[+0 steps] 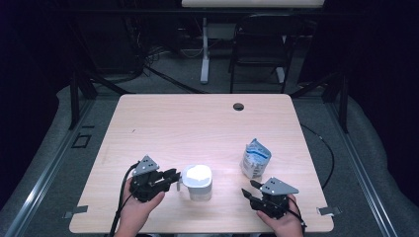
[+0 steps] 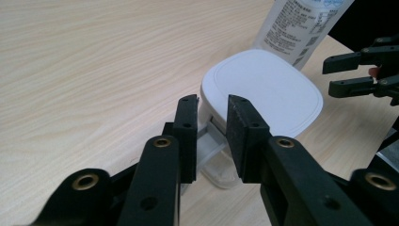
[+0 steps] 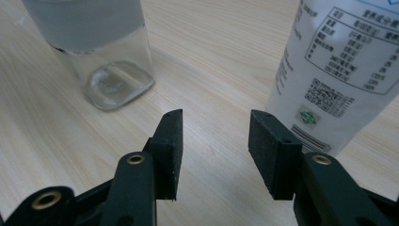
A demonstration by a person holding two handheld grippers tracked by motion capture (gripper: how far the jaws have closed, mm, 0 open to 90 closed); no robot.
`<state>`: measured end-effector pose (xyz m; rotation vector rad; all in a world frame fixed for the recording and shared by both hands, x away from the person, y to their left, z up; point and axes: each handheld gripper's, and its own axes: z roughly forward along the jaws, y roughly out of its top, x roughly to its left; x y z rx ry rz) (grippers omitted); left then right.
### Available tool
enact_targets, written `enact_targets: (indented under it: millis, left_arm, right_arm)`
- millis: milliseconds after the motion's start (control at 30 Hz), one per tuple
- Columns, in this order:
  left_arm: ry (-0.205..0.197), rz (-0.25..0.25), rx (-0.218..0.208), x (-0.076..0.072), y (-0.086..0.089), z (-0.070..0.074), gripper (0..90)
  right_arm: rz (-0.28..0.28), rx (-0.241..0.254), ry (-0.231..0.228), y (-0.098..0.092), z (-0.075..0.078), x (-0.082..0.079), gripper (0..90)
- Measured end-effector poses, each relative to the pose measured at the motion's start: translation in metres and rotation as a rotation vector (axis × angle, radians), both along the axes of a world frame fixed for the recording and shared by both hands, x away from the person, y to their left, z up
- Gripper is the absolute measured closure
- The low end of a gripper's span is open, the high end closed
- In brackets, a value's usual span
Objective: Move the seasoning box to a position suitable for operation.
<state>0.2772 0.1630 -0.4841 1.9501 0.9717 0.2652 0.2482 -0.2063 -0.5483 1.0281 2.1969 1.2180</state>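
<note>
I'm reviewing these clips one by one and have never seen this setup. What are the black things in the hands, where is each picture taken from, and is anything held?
A person sits at a wooden table holding a hand-operated claw in each hand. The high view looks down from above; the other two pictures come from cameras riding on each claw, looking along its two black jaws.

On the table stand a clear jug with a white lid and a white printed pouch.

The left claw has its jaws on either side of the jug's handle; whether the pads press on it cannot be told. The right claw is open and empty, low over the table just short of the pouch.
</note>
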Motion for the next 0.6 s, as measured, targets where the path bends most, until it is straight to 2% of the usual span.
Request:
enact_targets:
  millis: [300, 433, 600]
  left_arm:
    - [-0.006, -0.028, 0.002, 0.008, -0.007, 0.007, 84.2]
    - [-0.02, -0.047, 0.026, 0.008, -0.012, 0.006, 90.0]
    - [-0.022, -0.066, 0.045, 0.01, -0.017, 0.006, 90.0]
  right_arm:
    - [0.01, 0.013, 0.016, 0.005, 0.008, 0.004, 62.5]
    - [0.005, 0.008, 0.022, 0.009, 0.01, 0.006, 66.3]
    - [0.009, 0.0, 0.02, 0.012, 0.012, 0.006, 71.9]
